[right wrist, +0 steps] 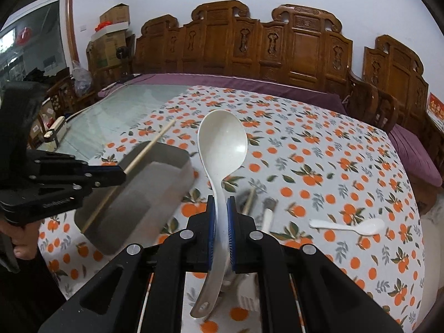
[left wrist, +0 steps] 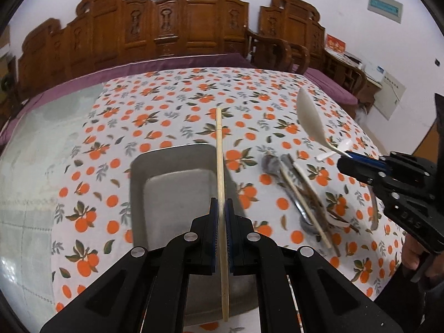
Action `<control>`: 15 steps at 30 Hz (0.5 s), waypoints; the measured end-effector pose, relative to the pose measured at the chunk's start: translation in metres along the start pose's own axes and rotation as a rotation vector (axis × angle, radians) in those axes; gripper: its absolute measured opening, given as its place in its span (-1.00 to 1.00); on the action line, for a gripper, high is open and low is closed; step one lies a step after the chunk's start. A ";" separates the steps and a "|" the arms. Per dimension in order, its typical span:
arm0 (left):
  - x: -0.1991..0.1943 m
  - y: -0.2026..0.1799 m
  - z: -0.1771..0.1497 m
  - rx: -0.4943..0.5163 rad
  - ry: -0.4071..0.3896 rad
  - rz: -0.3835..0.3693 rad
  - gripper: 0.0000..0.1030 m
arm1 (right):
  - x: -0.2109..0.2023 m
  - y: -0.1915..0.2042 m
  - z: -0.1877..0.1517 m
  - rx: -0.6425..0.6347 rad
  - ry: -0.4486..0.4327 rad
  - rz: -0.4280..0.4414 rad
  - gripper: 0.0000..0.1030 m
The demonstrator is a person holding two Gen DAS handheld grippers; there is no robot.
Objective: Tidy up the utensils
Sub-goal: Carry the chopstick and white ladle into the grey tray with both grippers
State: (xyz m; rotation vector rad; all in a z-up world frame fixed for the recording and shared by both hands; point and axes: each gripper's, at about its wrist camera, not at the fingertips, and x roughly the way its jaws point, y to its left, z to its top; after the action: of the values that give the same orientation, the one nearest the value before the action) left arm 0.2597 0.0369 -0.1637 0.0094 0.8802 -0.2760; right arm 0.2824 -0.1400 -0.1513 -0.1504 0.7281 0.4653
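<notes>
My left gripper (left wrist: 221,206) is shut on a pale wooden chopstick (left wrist: 219,149) that points forward over the grey metal tray (left wrist: 138,177). From the right wrist view the same gripper (right wrist: 122,172) holds the chopstick (right wrist: 155,141) above the tray (right wrist: 177,161). My right gripper (right wrist: 221,202) is shut on the handle of a large white rice spoon (right wrist: 224,141), bowl up and away from me. In the left wrist view that gripper (left wrist: 342,156) carries the spoon (left wrist: 309,116) in the air at the right. A heap of utensils (left wrist: 302,194) lies on the orange-print tablecloth.
A small white spoon (right wrist: 352,226) lies alone on the cloth at the right. More utensils (right wrist: 266,208) sit just beyond my right fingers. Carved wooden chairs (right wrist: 277,44) line the far side of the table. A hand (right wrist: 22,238) grips the left tool's handle.
</notes>
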 end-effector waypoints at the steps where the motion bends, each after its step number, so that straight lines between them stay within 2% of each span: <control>1: 0.002 0.004 -0.001 -0.009 0.001 0.003 -0.92 | 0.001 0.004 0.001 -0.004 0.000 0.001 -0.81; 8: 0.024 0.019 -0.013 -0.023 0.056 0.052 -0.92 | 0.007 0.032 0.012 -0.022 0.003 0.020 -0.81; 15: 0.039 0.027 -0.019 -0.032 0.106 0.063 -0.91 | 0.015 0.050 0.015 -0.038 0.017 0.034 -0.81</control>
State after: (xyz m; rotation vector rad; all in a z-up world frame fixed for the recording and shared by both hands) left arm 0.2752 0.0560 -0.2085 0.0217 0.9874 -0.2038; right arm 0.2778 -0.0861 -0.1488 -0.1780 0.7395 0.5115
